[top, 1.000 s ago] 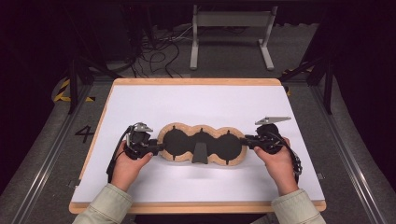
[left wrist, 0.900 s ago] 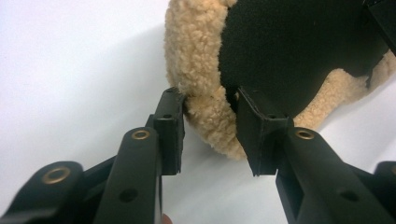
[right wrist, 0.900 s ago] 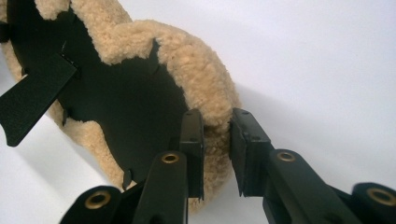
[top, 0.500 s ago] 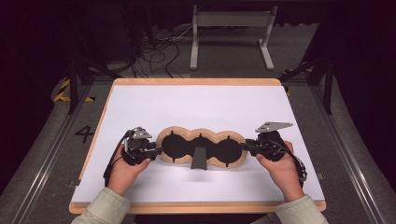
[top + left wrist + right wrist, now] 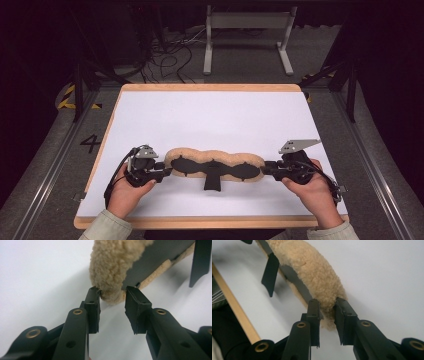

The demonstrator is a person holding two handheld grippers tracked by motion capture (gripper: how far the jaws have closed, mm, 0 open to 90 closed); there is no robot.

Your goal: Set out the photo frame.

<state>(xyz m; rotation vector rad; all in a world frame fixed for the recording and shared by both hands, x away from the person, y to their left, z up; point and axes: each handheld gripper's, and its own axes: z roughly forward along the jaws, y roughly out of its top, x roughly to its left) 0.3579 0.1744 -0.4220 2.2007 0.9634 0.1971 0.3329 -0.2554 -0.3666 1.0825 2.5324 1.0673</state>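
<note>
A long three-lobed pad (image 5: 215, 157) with a tan fleece rim and a dark inner face hangs between my two grippers, just above the white table (image 5: 210, 115) near its front. A dark tab (image 5: 211, 181) hangs from its middle. My left gripper (image 5: 167, 170) is shut on the pad's left end, and in the left gripper view its jaws (image 5: 112, 298) pinch the fleece tip (image 5: 112, 262). My right gripper (image 5: 266, 170) is shut on the right end. In the right gripper view the jaws (image 5: 327, 307) squeeze the fleece (image 5: 312, 267), with the tab (image 5: 270, 272) farther off.
The table's wooden front edge (image 5: 210, 221) lies just below my hands. Bare white surface stretches behind the pad. On the floor beyond the table stand a grey metal frame (image 5: 247, 30) and loose cables (image 5: 165, 55).
Both hands have carried the pad toward the table's front edge. The pad has tipped, so it now looks flatter and more edge-on, with its tab hanging lower.
</note>
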